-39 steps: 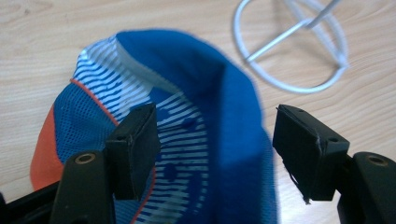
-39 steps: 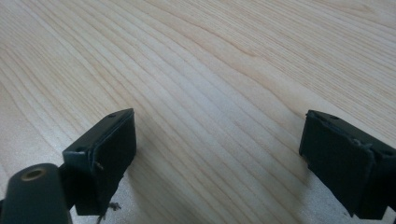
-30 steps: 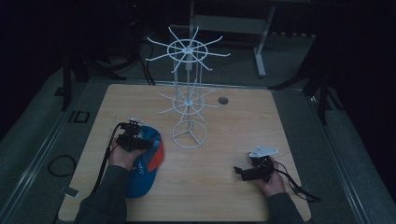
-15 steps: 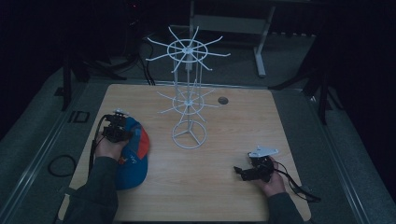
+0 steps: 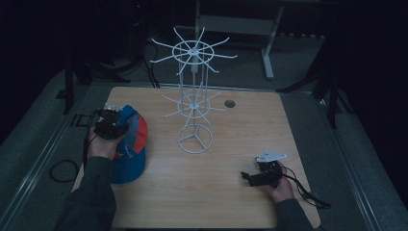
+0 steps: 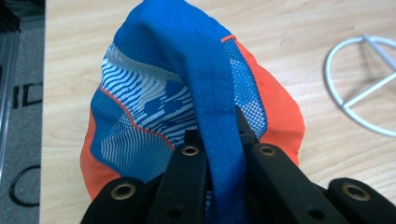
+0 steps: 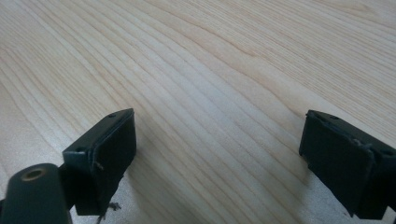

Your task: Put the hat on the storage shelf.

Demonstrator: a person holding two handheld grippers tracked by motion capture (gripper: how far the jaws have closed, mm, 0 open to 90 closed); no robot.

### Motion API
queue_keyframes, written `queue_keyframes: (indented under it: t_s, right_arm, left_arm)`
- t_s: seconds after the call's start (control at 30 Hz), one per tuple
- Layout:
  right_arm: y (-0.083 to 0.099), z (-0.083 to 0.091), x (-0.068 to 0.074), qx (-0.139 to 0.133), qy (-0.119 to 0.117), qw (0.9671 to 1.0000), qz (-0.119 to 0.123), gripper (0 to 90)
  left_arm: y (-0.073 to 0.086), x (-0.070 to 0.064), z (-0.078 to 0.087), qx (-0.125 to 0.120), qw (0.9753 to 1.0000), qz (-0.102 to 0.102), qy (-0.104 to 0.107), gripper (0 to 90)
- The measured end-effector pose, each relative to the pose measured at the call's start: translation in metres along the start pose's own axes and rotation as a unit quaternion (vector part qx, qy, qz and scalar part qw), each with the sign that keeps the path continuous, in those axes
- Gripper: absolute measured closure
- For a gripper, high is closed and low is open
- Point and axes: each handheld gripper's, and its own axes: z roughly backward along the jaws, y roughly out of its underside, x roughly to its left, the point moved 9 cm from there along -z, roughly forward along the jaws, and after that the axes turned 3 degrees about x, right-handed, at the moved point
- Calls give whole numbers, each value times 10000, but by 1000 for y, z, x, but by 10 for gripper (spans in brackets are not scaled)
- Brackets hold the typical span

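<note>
A blue and orange cap (image 5: 130, 144) with a mesh panel lies at the table's left side. My left gripper (image 5: 109, 126) is shut on its blue rim band (image 6: 219, 116), which runs up between the two black jaws in the left gripper view, with the cap (image 6: 154, 107) hanging beyond them. A white wire display stand (image 5: 193, 96) with radiating hooks rises from the table's middle; its ring base (image 6: 362, 88) is visible at the right of the left gripper view. My right gripper (image 5: 251, 177) rests low over the wood near the front right, jaws wide open with nothing between them (image 7: 219, 154).
The wooden table (image 5: 250, 125) has a small round grommet (image 5: 229, 103) behind the stand. Cables trail off both grippers, one coil (image 5: 60, 168) on the floor at the left. Dark floor and frame legs surround the table.
My left gripper has carried the cap leftward and farther from me, toward the table's left edge. The right gripper has stayed put.
</note>
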Motion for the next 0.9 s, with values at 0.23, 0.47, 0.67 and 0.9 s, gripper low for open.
queue_keyframes:
  t_s: [0.23, 0.47, 0.67, 0.9]
  right_arm:
    - [0, 0, 0, -4, 0, 10000, 4, 107]
    - [0, 0, 0, -5, 0, 10000, 3, 107]
    - [0, 0, 0, -3, 1, 10000, 2, 107]
    - [0, 0, 0, -4, 0, 10000, 2, 107]
  left_arm:
    - [-9, 6, 9, -167, 9998, 27, 51, 882]
    - [-15, 12, 13, -257, 9996, 84, 15, 882]
    - [-24, 16, 16, -405, 9992, 40, 16, 882]
    - [-39, 24, 24, -581, 9982, 26, -123, 882]
